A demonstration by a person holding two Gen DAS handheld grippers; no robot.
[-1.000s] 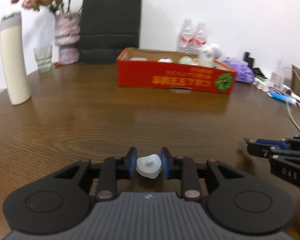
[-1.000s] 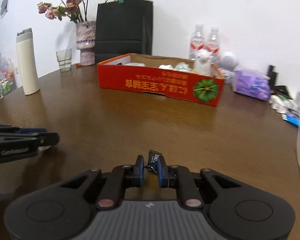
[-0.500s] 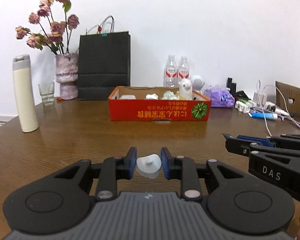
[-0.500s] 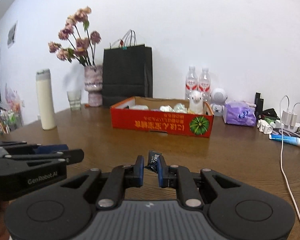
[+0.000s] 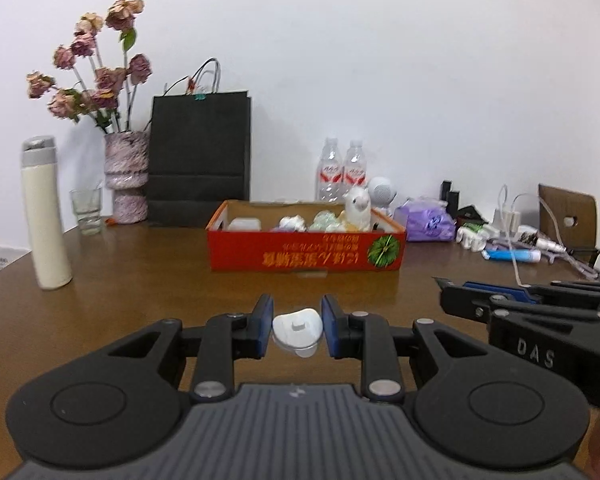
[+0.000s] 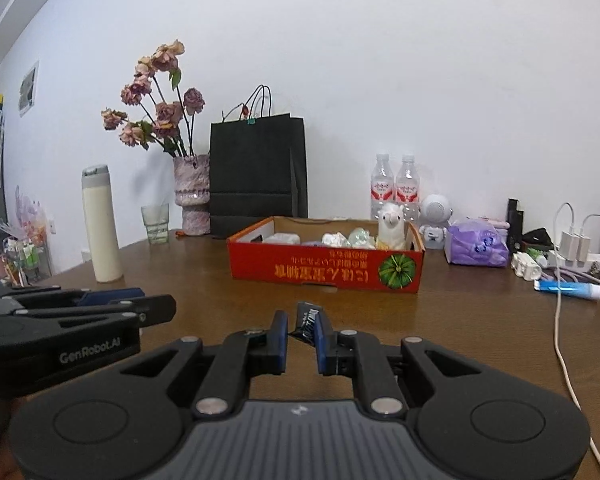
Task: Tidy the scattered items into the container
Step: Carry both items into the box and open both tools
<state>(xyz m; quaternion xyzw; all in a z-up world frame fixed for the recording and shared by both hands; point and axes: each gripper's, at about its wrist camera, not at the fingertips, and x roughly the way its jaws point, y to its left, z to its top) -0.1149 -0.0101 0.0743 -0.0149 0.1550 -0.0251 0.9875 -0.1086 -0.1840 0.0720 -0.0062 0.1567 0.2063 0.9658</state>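
Midway across the brown table (image 5: pixel 112 312), I carry two small pieces at once toward the red cardboard box (image 5: pixel 306 254), which stands ahead of both tongs and well apart from them; my left gripper (image 5: pixel 296 322) is clamped on a small white rounded piece (image 5: pixel 298 325) with a little stub on top, pinched between the blue pads (image 5: pixel 265 320); my right gripper (image 6: pixel 300 334) is closed tight on a small dark wrapped packet (image 6: pixel 307 322) that sticks up above the pads; each tool shows at the edge of the other's view, so the two travel side by side. To finish this step well, I judge, both loads should clear the near wall of the box before either grip lets go, since that wall stands up from the table and a low approach could knock it; inside already sit a white alpaca toy (image 5: pixel 356 210), some crumpled pale wrappers (image 5: pixel 294 222) and a white block (image 5: pixel 244 224), so the freest floor looks to be near the front; the white piece looks smooth and curved, so I would keep the squeeze steady and the tongs level; the packet is held only by its lower part, so no jerks; release one, then the other, low over the box floor.
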